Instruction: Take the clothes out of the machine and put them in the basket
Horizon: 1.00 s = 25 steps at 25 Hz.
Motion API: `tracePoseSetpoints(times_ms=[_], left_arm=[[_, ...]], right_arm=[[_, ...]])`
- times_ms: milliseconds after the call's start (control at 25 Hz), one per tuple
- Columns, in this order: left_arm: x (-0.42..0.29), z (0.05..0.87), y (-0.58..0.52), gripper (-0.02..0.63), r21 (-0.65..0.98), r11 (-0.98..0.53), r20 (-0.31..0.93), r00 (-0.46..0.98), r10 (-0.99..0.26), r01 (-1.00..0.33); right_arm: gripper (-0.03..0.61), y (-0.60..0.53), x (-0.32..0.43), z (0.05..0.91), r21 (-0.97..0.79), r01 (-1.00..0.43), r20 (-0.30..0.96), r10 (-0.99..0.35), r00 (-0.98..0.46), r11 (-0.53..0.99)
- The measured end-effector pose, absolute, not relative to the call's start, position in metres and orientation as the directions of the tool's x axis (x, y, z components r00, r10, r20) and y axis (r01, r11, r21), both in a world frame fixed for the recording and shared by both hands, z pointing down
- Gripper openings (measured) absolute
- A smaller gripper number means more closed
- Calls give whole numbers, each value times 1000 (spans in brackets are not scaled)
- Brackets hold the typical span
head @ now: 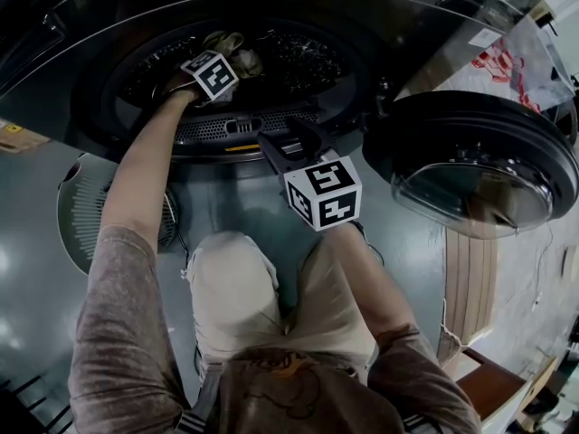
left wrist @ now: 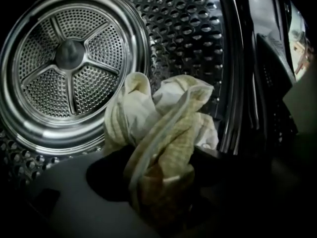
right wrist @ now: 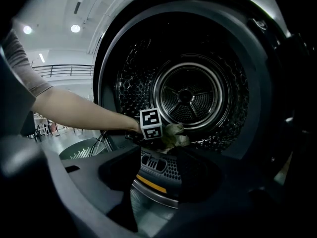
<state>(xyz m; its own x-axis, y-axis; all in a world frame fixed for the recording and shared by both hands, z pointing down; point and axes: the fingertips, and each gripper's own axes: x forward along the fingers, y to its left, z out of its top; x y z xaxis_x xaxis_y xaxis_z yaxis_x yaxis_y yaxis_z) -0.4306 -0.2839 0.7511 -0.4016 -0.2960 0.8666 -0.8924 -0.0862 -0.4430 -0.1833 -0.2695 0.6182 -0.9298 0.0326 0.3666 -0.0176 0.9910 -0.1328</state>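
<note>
A crumpled cream and pale-green checked cloth (left wrist: 163,118) lies at the front of the steel drum (left wrist: 69,68). My left gripper (left wrist: 163,182) reaches into the machine, and its jaws are pinched on the cloth's lower folds. From the head view the same cloth (head: 239,52) shows just beyond the left gripper (head: 226,61) inside the opening. The right gripper view shows it (right wrist: 174,135) beside the left gripper's marker cube (right wrist: 150,123). My right gripper (head: 276,143) hovers before the door sill, open and with nothing between its jaws (right wrist: 158,177).
The round machine door (head: 475,165) hangs open at the right. A white slatted laundry basket (head: 81,206) stands on the floor to the left of the person's knees; it also shows below the arm (right wrist: 81,150). The perforated lint grille (right wrist: 158,165) lines the sill.
</note>
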Motion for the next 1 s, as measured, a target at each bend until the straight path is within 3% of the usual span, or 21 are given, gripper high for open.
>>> tracePoseSetpoints(times_ms=[320, 440, 1000], left_arm=[[-429, 752, -281, 149, -464, -111, 867, -425, -260, -879], [-427, 749, -280, 100, -478, -119, 860, -437, -264, -870], [-394, 659, -276, 70, -528, 143, 673, -516, -530, -837]], right_arm=[[230, -274, -179, 615, -146, -33, 361, 22, -932, 989], [230, -275, -177, 616, -148, -37, 362, 19, -932, 988], [230, -278, -150, 603, -162, -29, 337, 28, -941, 986]])
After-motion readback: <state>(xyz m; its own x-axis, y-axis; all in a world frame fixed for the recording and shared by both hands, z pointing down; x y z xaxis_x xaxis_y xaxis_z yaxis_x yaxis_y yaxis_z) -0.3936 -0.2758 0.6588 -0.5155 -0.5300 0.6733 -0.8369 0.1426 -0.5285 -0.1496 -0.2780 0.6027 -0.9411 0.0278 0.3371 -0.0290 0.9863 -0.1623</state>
